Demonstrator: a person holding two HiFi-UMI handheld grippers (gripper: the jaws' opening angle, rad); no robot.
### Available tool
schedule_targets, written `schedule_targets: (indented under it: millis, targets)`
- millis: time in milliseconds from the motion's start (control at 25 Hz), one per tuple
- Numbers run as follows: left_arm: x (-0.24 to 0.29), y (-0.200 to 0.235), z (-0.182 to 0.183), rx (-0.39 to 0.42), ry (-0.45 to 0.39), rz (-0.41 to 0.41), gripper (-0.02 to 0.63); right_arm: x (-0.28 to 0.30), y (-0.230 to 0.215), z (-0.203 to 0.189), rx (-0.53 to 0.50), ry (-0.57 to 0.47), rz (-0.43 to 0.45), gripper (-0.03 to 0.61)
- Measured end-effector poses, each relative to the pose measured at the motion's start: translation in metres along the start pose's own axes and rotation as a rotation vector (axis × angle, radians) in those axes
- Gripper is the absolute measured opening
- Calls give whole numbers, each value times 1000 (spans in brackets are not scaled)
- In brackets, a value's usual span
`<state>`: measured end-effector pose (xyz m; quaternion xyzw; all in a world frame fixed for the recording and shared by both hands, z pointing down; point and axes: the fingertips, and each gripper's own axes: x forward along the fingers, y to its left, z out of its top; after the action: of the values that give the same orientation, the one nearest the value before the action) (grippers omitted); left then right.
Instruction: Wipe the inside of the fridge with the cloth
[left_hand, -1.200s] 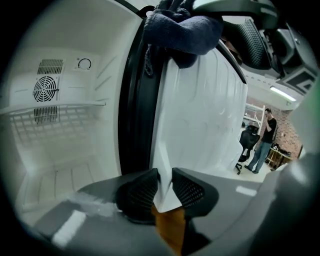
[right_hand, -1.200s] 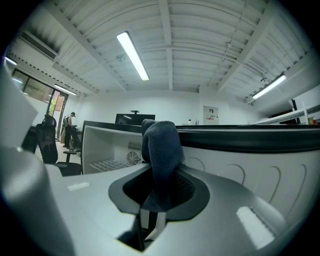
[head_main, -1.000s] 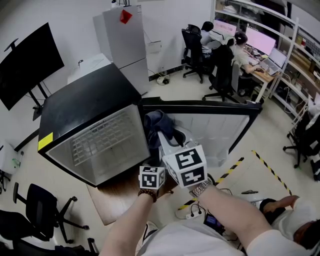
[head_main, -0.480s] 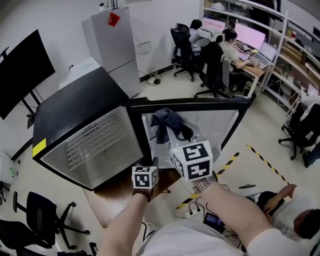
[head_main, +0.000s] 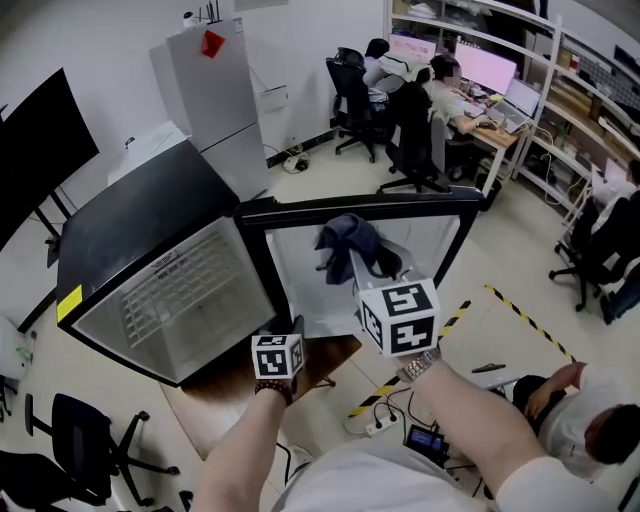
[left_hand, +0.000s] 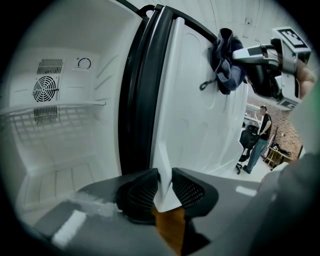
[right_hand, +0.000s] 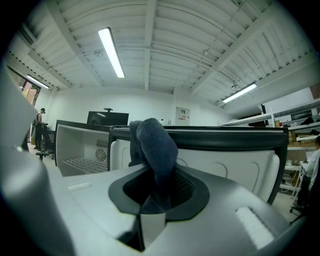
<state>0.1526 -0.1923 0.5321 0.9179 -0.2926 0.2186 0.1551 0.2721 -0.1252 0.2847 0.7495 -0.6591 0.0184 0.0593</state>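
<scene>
With our left gripper pinching the door edge (bracing it open), our right gripper clamps the cloth at the door's inside, which we judge to be the wiping step; next comes the fridge cavity at left.

The person wears a white shirt, a brown bead bracelet and a metal watch; the grey left gripper and right gripper carry black-patterned white cubes.

Left gripper: low at bottom edge of fridge door, jaws pinched on that edge, forearm stretched forward. Right gripper: higher, before door's inner face, roughly level, jaws clamped on cloth.
</scene>
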Motion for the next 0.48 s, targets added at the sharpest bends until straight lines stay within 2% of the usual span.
schedule_targets:
  millis: [480]
  targets:
    - [1,0,-2,-8,-4,10,98,-25,-57,-6,21,5,-103,66]
